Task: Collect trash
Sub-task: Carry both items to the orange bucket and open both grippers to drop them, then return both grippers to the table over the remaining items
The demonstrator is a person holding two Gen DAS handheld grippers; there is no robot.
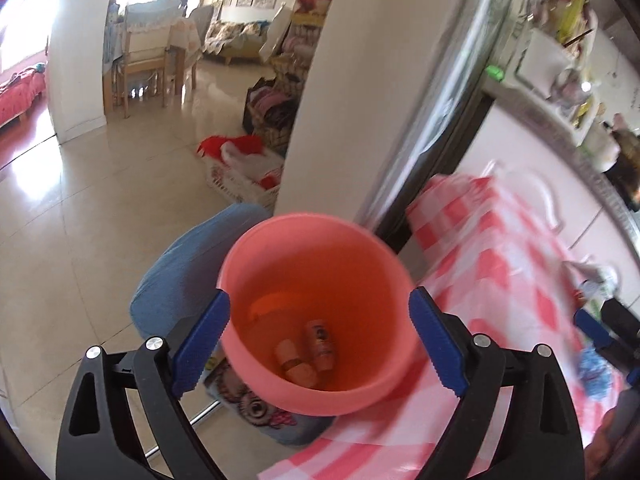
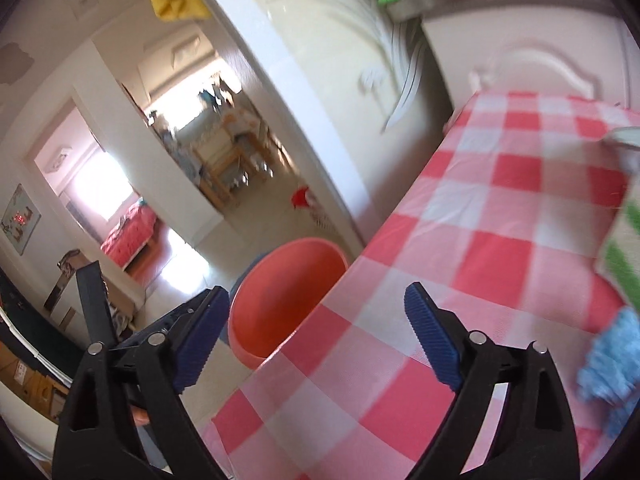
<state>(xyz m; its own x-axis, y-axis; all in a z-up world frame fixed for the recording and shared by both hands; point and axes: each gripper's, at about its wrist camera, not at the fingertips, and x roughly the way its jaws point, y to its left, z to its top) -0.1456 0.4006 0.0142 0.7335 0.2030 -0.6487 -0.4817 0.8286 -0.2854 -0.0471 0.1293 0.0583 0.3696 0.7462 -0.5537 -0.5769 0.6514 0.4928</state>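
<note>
The left gripper (image 1: 319, 338) has its jaws clamped on the sides of a salmon-pink plastic bin (image 1: 320, 256), one blue pad pressed to each flank just below the rim, and holds it in the air beside the edge of the surface, which is covered by a red-and-white checked tablecloth (image 2: 500, 208). Down in the bin lie at least two small bottles (image 1: 308, 354), pale with labels I cannot read, so some trash seems to be collected already and the work is, by my reading, partway through: the bin is being carried along as the receptacle while the other hand does the picking. The right gripper (image 2: 316, 334) hangs over the near part of the cloth with its jaws wide apart and nothing between them; in its view the bin sits low and to the left, just off the cloth's edge. At the right margin of that view there is a crumpled light-blue thing (image 2: 612, 364), and above it something striped green and white (image 2: 624, 256); both are smeared by motion blur, so they may be wrappers or cloths, and I would not swear to either. The next move, as I judge it, calls for the right gripper to swing toward that right-hand clutter, close on one loose piece, and bring it across to the bin's mouth, while the left keeps the bin level and near the edge so the drop is short.
</note>
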